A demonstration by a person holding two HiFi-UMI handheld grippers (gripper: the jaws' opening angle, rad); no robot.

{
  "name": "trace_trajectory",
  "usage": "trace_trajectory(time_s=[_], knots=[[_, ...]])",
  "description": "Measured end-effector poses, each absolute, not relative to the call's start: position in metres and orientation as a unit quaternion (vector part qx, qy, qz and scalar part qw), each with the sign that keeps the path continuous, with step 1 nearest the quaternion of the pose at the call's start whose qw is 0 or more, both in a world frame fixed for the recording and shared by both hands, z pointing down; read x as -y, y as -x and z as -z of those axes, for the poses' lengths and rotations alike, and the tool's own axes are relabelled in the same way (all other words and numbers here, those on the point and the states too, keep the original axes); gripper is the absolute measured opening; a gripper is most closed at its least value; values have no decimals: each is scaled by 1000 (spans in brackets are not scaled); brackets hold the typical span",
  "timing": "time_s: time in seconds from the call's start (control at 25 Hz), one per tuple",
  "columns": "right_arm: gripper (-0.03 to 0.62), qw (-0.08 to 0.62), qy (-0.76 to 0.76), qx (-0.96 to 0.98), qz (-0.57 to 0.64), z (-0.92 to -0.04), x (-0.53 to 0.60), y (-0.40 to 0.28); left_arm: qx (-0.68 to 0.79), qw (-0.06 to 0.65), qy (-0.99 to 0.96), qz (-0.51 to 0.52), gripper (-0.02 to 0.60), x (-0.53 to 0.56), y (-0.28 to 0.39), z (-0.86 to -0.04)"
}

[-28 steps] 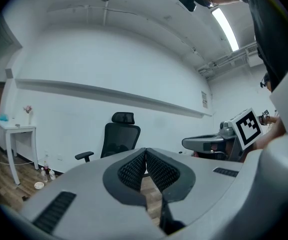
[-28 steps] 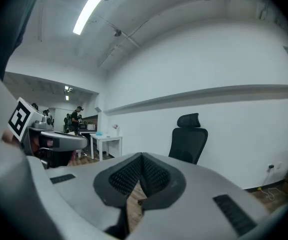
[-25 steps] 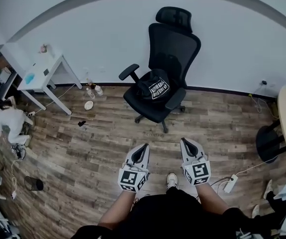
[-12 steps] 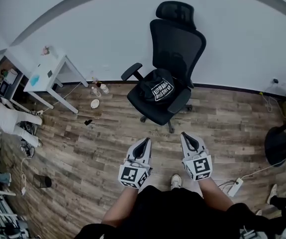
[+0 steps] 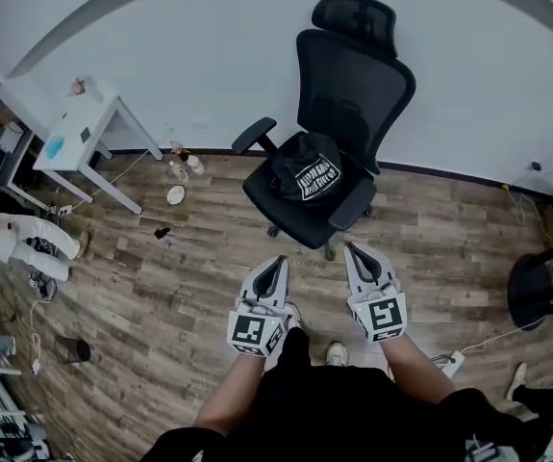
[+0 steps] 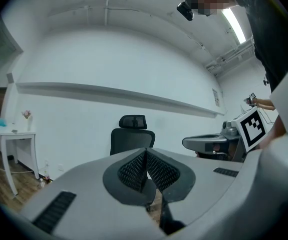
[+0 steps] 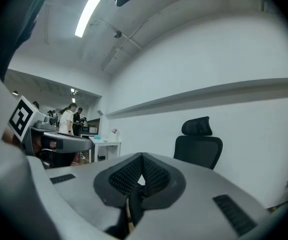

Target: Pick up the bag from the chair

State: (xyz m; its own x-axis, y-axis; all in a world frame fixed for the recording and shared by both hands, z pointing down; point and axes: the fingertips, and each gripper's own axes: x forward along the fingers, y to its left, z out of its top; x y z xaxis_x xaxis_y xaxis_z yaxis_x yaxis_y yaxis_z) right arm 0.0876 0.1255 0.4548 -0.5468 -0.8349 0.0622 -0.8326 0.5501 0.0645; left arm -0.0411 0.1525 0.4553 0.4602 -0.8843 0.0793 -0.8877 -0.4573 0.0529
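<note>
We see the black bag [image 5: 305,173] lying on the seat of the office chair [image 5: 353,80]; its white print is too small to read. Our left gripper [image 5: 276,263] and right gripper [image 5: 355,253] are empty, jaws pressed together, short of the chair.

White side table [image 5: 93,118] is parked by the wall on the left with something light blue [image 5: 56,148] on top. A few bottles [image 5: 182,165] and a white dish [image 5: 175,195] sit on the wood floor [image 5: 161,287] near it. Over on the right, a power strip [image 5: 446,364] lies near a black table base [image 5: 531,292].
</note>
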Motion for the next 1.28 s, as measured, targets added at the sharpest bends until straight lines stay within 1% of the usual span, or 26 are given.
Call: trace_trajectory(time_s=[0.16, 0.32, 0.52, 0.76, 0.84, 0.96, 1.28], knots=[[20, 52, -481, 875, 23, -449, -91, -66, 508, 36, -861, -22, 21, -109, 61, -453], [20, 55, -486, 872, 24, -445, -60, -38, 500, 50, -865, 2, 21, -75, 90, -443], [20, 55, -489, 870, 46, -434, -30, -10, 487, 51, -872, 3, 21, -40, 113, -440], [20, 60, -496, 864, 66, -419, -3, 11, 465, 34, -885, 10, 21, -10, 123, -425], [20, 63, -498, 862, 70, -418, 1, 14, 459, 30, -888, 8, 21, -3, 122, -424], [20, 65, -506, 858, 65, -421, 11, 10, 455, 43, -889, 6, 21, 10, 121, -429], [20, 79, -519, 849, 54, -441, 69, -25, 455, 45, -889, -12, 21, 67, 95, -438]])
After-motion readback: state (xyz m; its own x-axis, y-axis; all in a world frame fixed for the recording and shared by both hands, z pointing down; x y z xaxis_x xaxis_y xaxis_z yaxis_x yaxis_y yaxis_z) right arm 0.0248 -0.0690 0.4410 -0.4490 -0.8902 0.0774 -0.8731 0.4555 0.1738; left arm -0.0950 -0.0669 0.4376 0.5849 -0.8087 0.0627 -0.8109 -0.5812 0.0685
